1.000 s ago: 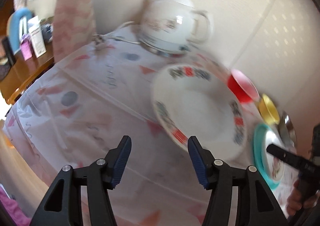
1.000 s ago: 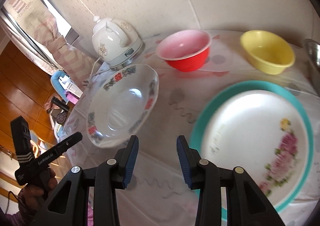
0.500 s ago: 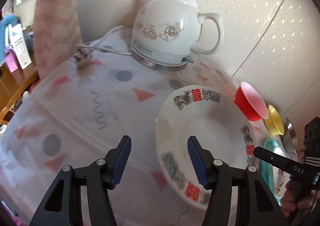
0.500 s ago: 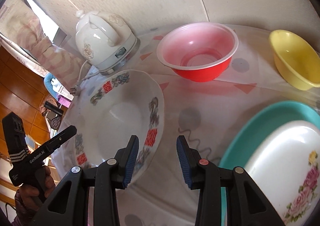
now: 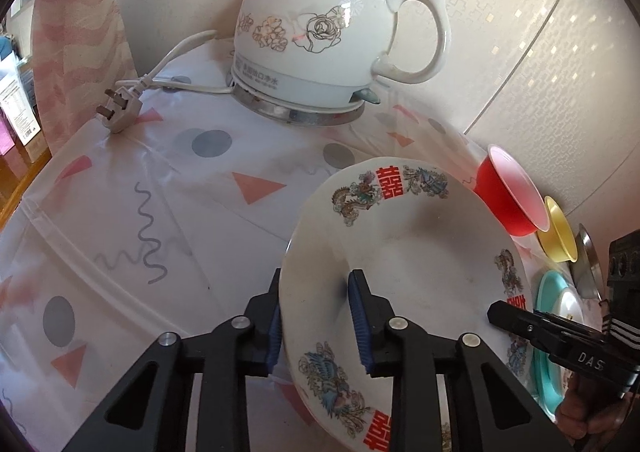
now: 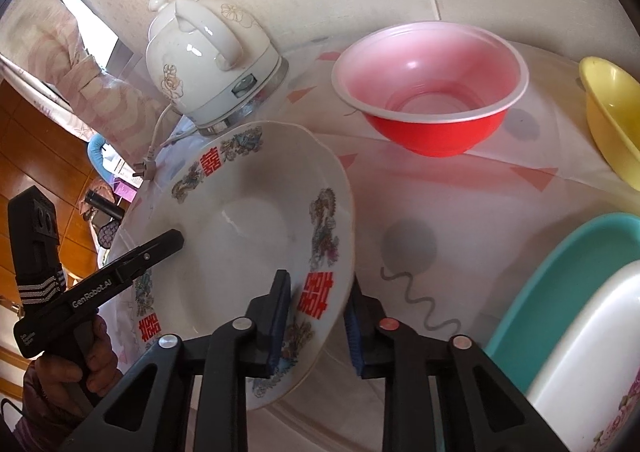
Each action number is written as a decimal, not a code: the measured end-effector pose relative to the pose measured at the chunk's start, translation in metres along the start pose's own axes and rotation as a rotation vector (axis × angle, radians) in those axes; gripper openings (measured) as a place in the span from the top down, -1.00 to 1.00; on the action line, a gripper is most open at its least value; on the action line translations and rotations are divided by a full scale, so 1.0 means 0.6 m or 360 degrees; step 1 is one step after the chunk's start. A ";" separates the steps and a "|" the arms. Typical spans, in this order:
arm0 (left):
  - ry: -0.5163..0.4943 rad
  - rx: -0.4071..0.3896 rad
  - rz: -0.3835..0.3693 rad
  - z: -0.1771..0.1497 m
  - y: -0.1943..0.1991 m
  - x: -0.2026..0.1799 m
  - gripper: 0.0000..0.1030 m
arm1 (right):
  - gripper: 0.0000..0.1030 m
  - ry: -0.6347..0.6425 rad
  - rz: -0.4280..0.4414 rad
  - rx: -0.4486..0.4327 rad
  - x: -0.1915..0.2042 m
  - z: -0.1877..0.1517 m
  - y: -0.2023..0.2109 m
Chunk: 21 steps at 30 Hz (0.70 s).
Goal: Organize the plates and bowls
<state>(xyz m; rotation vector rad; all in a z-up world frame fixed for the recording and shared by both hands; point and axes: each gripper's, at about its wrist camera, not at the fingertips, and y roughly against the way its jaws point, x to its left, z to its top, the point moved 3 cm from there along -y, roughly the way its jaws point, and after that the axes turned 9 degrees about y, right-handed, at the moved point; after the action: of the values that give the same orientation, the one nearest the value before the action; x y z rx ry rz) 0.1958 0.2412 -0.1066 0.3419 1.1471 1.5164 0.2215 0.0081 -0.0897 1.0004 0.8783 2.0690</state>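
Observation:
A white plate with red characters and dragon prints lies on the patterned tablecloth; it also shows in the right wrist view. My left gripper straddles its left rim, one finger under and one over, still open. My right gripper straddles its right rim the same way, open. A red bowl, a yellow bowl and a teal-rimmed flowered plate sit to the right.
A white electric kettle stands at the back by the wall, its cord and plug lying to the left. A metal dish edge shows at far right. The table edge drops off at left toward a wooden floor.
Both grippers have moved in on the dragon plate from opposite sides; their fingers now straddle its rim. The jaws have narrowed a little.

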 end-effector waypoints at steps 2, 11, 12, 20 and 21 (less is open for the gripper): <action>-0.0001 0.0004 -0.0009 -0.005 0.004 0.002 0.44 | 0.55 0.0016 -0.0015 -0.0004 0.002 -0.001 0.001; -0.0016 -0.0009 -0.0018 -0.052 0.034 -0.004 0.44 | 0.55 0.0042 -0.0035 -0.0003 0.005 -0.031 0.023; -0.0033 -0.0019 -0.0004 -0.059 0.038 -0.007 0.44 | 0.55 0.0038 -0.0030 0.0000 0.004 -0.035 0.026; -0.0087 -0.0061 0.0021 -0.077 0.042 -0.016 0.44 | 0.55 0.0026 -0.0016 -0.0001 0.000 -0.040 0.028; -0.0090 -0.0062 0.0019 -0.075 0.041 -0.016 0.44 | 0.55 0.0021 -0.0010 -0.0002 -0.001 -0.040 0.027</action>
<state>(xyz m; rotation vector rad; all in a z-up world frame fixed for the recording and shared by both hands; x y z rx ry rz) 0.1508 0.2148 -0.1052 0.3638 1.0717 1.5281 0.1970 -0.0079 -0.0884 0.9827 0.8860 2.0728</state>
